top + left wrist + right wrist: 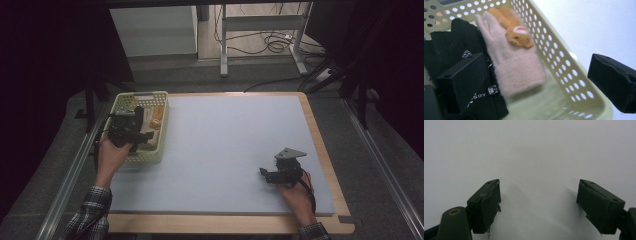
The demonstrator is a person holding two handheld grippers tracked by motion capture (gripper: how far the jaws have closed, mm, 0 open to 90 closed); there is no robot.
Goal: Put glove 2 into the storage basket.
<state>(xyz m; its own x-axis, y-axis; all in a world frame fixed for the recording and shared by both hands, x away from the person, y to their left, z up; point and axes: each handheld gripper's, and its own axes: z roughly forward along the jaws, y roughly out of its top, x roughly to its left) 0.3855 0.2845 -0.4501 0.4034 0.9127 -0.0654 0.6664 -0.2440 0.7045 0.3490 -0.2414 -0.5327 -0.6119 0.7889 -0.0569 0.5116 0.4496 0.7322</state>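
Note:
A pale green perforated basket (pixel 146 157) sits at the table's left edge. My left gripper (pixel 131 129) hovers over it, open. In the left gripper view a pink knitted glove (pixel 511 62) lies inside the basket (pixel 571 75), with a small orange plush toy (pixel 516 33) resting on its fingers. Beside it lies a black glove (pixel 451 42) with a white logo. My left gripper (pixel 539 85) has one jaw above the black glove and the other outside the basket wall. My right gripper (pixel 265 174) rests open near the front right of the mat; nothing sits between its jaws (pixel 539 207).
A grey-white mat (pixel 230 145) covers the wooden table. Beyond the table stand a desk frame (pixel 260 40) and loose cables (pixel 280 42) on the floor. A metal rail (pixel 380 160) runs along the right side.

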